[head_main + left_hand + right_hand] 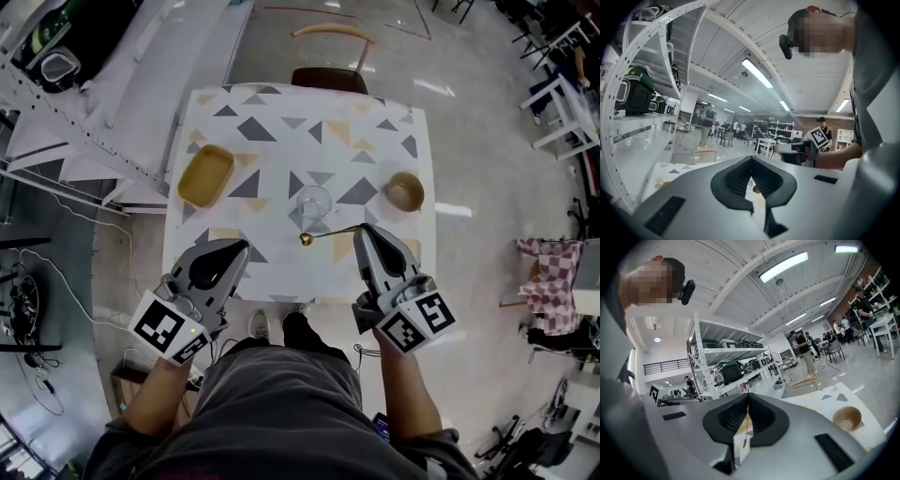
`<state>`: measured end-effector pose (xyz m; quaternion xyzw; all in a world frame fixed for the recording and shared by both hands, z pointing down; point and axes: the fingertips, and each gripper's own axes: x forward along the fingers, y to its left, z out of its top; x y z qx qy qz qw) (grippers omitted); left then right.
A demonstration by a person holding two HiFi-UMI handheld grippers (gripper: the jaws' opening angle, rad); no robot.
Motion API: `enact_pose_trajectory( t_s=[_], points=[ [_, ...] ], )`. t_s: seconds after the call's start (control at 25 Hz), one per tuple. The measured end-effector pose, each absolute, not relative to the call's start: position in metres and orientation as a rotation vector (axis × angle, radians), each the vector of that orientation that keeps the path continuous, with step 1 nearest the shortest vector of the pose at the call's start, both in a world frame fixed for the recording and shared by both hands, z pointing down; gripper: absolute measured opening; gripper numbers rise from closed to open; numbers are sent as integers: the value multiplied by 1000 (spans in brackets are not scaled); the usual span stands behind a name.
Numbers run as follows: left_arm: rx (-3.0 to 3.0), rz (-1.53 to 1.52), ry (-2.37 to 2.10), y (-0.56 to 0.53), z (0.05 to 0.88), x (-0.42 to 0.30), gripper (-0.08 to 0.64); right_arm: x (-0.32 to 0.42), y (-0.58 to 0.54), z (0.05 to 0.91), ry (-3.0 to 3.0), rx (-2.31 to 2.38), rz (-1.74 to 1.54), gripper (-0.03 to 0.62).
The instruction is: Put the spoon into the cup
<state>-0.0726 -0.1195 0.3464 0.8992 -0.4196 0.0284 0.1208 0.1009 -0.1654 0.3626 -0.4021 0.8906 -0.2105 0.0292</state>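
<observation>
A gold spoon (328,232) lies level over the patterned table (281,141), its bowl pointing left, just in front of a clear glass cup (314,202). The tips of my right gripper (362,231) are shut on the end of its handle. In the right gripper view the thin handle of the spoon (746,427) runs down from the closed tips of that gripper (748,393) to the small bowl. My left gripper (244,246) hovers at the table's near left edge, shut and holding nothing. Its closed tips (751,158) show in the left gripper view.
A yellow tray (206,175) sits at the table's left side. A wooden bowl (405,190) (847,418) stands at the right. A chair (330,75) is at the far side, and white metal shelving (75,141) runs along the left.
</observation>
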Motion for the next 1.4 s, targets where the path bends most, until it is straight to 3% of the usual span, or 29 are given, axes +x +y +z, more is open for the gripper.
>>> enact_pose_trajectory(
  t_s=[0.76,1.4],
  points=[
    [2536,125,-1327,-179,371,-39,14,121,-246,407,2825,-1159,-715,23],
    [2542,159,-1193,-199,398,-59,14,112,-273,446,2780,-1346,-757,23]
  ],
)
